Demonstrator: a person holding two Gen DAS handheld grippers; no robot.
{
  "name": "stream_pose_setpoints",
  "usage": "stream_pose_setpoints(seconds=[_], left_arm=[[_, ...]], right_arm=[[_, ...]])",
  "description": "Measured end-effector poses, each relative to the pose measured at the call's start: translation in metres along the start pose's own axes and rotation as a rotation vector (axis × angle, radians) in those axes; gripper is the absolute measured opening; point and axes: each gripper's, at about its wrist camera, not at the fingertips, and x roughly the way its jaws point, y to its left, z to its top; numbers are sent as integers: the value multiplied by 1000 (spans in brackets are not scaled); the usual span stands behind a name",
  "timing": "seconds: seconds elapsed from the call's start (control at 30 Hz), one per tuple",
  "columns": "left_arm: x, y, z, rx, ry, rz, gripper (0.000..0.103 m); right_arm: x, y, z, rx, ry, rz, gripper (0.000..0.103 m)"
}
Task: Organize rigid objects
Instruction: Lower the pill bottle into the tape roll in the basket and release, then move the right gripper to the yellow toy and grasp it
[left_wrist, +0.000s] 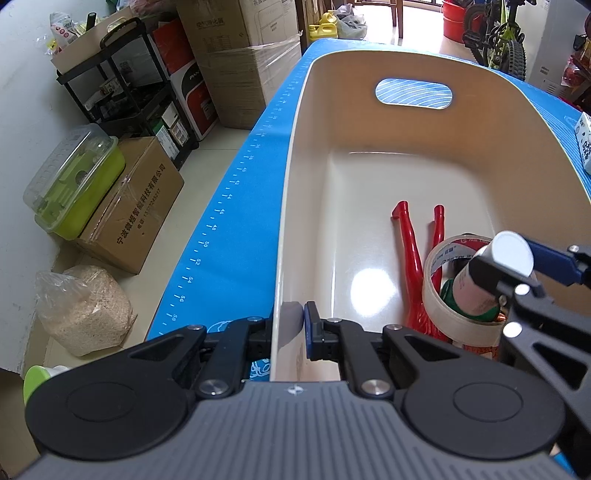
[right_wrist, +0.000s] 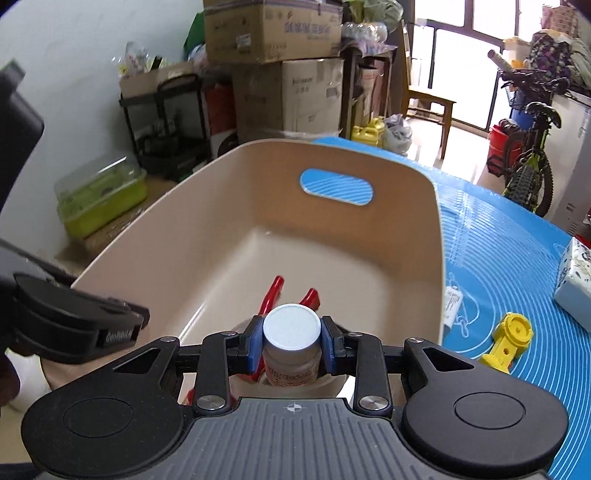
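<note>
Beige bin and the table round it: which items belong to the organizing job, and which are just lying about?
Job:
- beige bin, its rim clamped by the left gripper
- white-capped bottle in the right gripper
- red pliers
- tape roll
- yellow toy

Lying about:
- cardboard boxes
- bicycle

The far half of the beige bin floor, center of frame, is open for passing. The near right corner is blocked by red pliers and a tape roll.
</note>
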Motion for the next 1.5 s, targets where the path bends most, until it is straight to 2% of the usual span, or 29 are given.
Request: stream_pose_setpoints(seconds=[0.07, 0.27, 0.33, 0.4, 0.43, 0.53, 0.67, 0.8, 1.0, 1.3, 1.5], left_arm=[[0, 0, 0, -1, -1, -2, 12], [1, 0, -1, 1, -2, -1, 12], [1, 2, -1, -6, 1, -6, 12], [1, 3, -1, -9, 2, -9, 12], [1, 2, -1, -6, 1, -7, 12], [1, 1, -1, -2, 0, -3, 12], [0, 2, -1, -3, -1, -3, 12], [0, 1, -1, -2, 0, -1, 12], [0, 2, -1, -2, -1, -2, 13], [0, 2, -1, -1, -1, -1, 13], [0, 2, -1, 1, -1, 1, 13]], right_arm=[[-1, 0, 2, -3, -4, 2, 53], [-10, -2, 8, 9, -21, 37, 66], [-14, -6, 10, 36, -25, 18, 72], [-19, -19, 13, 87, -39, 31, 81], [-22, -24, 14, 122, -47, 38, 82], [-29, -39, 18, 186, -69, 36, 82], [-37, -49, 22, 210, -106, 22, 83], [-50, -59, 24, 221, -165, -26, 89], [-63, -92, 23, 275, -223, -114, 90], [-47, -155, 5, 432, -166, -257, 90], [-17, -178, -17, 498, -80, -320, 90]])
